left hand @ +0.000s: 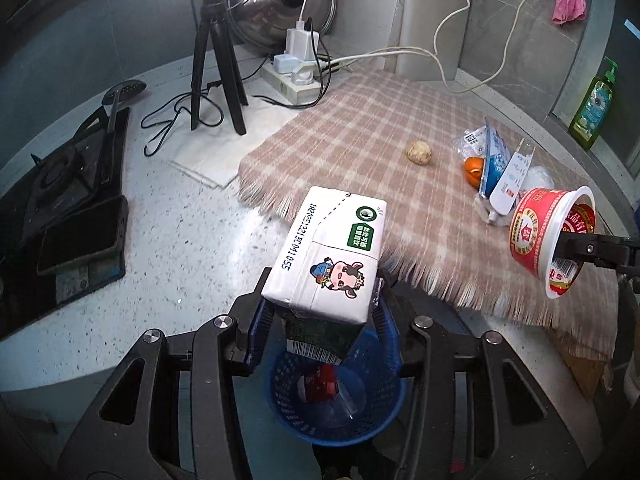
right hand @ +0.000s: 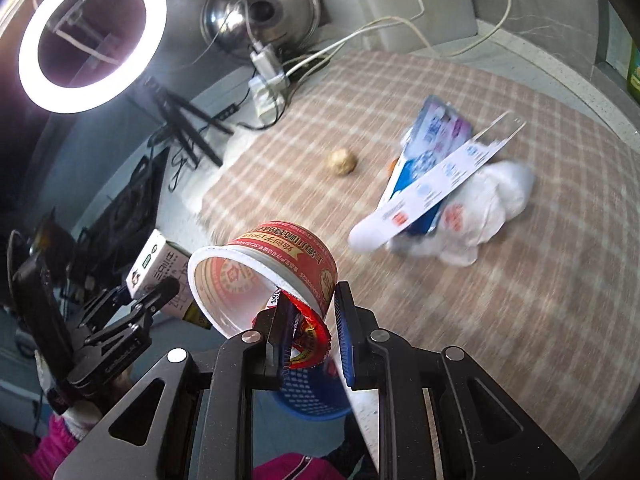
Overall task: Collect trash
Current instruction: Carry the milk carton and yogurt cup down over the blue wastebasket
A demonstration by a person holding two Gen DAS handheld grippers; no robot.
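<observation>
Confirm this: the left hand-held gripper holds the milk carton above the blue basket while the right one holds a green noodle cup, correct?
Nearly. The noodle cup is red and white, not green, as the right wrist view shows. The left hand-held gripper does hold the milk carton above the blue basket.

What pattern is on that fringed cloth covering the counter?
The fringed cloth has a pinkish-brown and cream check, like gingham. It shows best in the left wrist view.
</observation>
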